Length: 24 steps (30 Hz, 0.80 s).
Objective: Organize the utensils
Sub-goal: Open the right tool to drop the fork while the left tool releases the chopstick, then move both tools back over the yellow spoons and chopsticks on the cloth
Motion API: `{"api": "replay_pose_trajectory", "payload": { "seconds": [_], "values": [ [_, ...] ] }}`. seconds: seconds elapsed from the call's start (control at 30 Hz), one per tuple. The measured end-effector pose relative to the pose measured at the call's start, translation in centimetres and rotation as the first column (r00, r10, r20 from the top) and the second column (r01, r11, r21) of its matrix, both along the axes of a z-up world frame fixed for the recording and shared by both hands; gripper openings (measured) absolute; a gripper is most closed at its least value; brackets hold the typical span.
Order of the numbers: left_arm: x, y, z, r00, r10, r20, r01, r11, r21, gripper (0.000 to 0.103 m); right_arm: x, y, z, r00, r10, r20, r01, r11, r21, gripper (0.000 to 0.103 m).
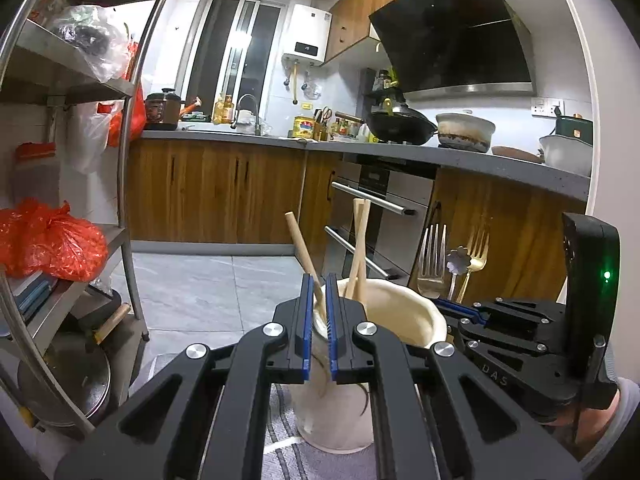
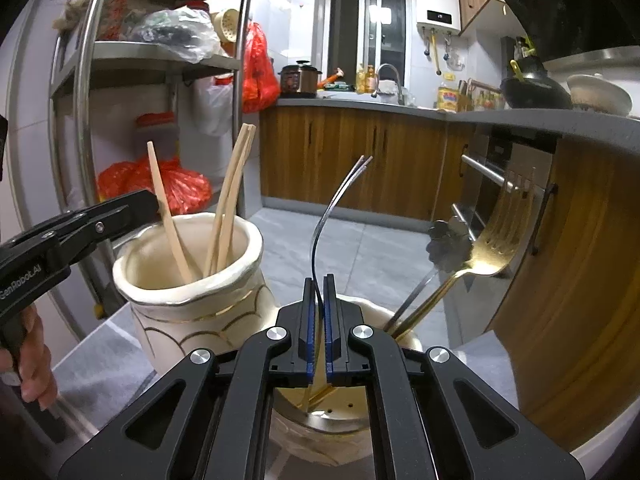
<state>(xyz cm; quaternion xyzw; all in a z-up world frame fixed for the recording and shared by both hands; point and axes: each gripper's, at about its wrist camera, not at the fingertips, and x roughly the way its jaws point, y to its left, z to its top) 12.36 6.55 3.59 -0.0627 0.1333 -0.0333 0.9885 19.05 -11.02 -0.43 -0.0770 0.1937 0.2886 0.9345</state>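
My left gripper (image 1: pixel 319 320) is shut on a single wooden chopstick (image 1: pixel 301 246), whose lower end reaches into the cream ceramic jar (image 1: pixel 404 312). Two more chopsticks (image 1: pixel 360 248) lean in that jar. In the right wrist view the same jar (image 2: pixel 188 284) stands at left, with the left gripper (image 2: pixel 150 200) at its rim. My right gripper (image 2: pixel 319 312) is shut on a silver fork (image 2: pixel 320 232), seen edge-on with tines up, above a second holder (image 2: pixel 332 420) with a metal inside. A gold fork (image 2: pixel 504 236) and a flower-ended utensil (image 2: pixel 448 244) stand in that holder.
A metal shelf rack (image 2: pixel 84 120) with red bags (image 2: pixel 160 184) stands close on the left. Wooden cabinets, an oven (image 1: pixel 380 216) and a grey counter (image 1: pixel 480 160) lie ahead and right. Both holders rest on a grey striped mat (image 1: pixel 280 452). A person's hand (image 2: pixel 32 360) holds the left gripper's handle.
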Motion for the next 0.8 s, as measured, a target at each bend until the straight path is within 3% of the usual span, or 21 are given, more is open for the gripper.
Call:
{"api": "replay_pose_trajectory", "payload": {
  "seconds": [0.2, 0.27, 0.4, 0.5, 0.67, 0.7, 0.77, 0.8],
  "values": [
    [-0.3, -0.1, 0.1, 1.000, 0.024, 0.016, -0.024, 1.000, 0.011, 0.026, -0.1, -0.3, 0.2, 1.000, 0.000, 0.003, 0.000, 1.000, 0.020, 0.012],
    [-0.4, -0.1, 0.2, 0.999, 0.035, 0.026, -0.035, 0.999, 0.016, 0.027, -0.2, -0.5, 0.3, 1.000, -0.010, 0.012, 0.009, 0.999, 0.032, 0.021],
    [-0.4, -0.1, 0.2, 0.999, 0.033, 0.019, -0.034, 0.999, 0.016, 0.027, -0.4, -1.1, 0.9, 0.999, -0.021, 0.027, 0.019, 0.998, 0.057, 0.024],
    [-0.8, -0.3, 0.6, 0.999, 0.036, 0.032, -0.037, 0.999, 0.026, 0.033, -1.0, -1.4, 1.4, 0.999, -0.021, 0.045, 0.018, 0.997, 0.075, 0.036],
    [-1.9, -1.1, 1.3, 0.997, 0.033, 0.065, -0.037, 0.997, 0.062, 0.061, -2.6, -3.0, 3.0, 0.996, -0.036, 0.082, 0.027, 0.993, 0.118, 0.061],
    [-2.2, -1.2, 1.5, 0.997, 0.033, 0.073, -0.038, 0.997, 0.069, 0.070, -2.8, -3.5, 3.3, 0.995, -0.042, 0.089, 0.030, 0.991, 0.129, 0.066],
    [-3.1, -1.7, 2.0, 0.994, 0.045, 0.098, -0.054, 0.995, 0.090, 0.088, -3.6, -4.6, 4.3, 0.992, -0.060, 0.110, 0.042, 0.986, 0.161, 0.087],
    [-3.6, -1.8, 2.2, 0.993, 0.053, 0.107, -0.063, 0.993, 0.095, 0.094, -3.9, -5.2, 4.7, 0.991, -0.069, 0.117, 0.047, 0.983, 0.178, 0.091]
  ]
}}
